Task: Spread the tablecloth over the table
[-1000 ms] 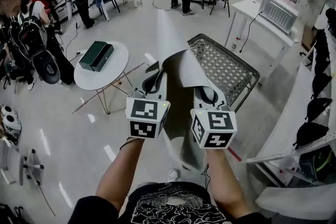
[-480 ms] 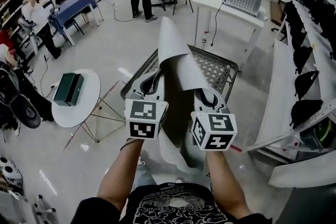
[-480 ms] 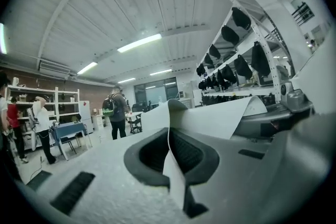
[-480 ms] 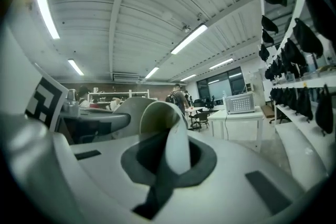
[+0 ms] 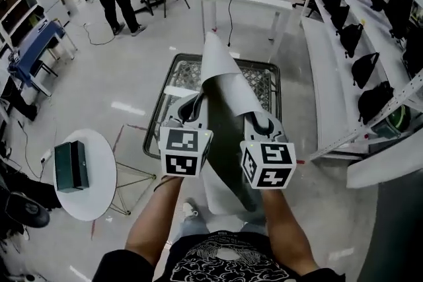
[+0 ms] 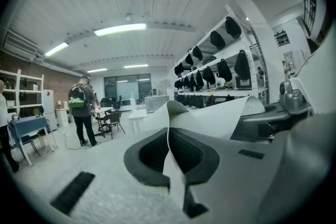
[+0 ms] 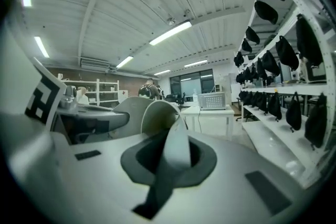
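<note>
Tablecloth [image 5: 221, 76] is pinched by the left tool [image 5: 193, 104] and right tool [image 5: 256, 119] (both clamped on it); the mesh tabletop [image 5: 173, 76] has been brought straight ahead, ready for spreading.

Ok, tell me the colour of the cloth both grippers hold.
Plain light grey, no pattern; the tablecloth shows best in the head view.

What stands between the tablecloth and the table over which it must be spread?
Nothing visible. The left gripper and right gripper are both shut on the tablecloth, holding it up just before the mesh-topped table. The top's visible part looks bare; the raised cloth hides its middle.
</note>
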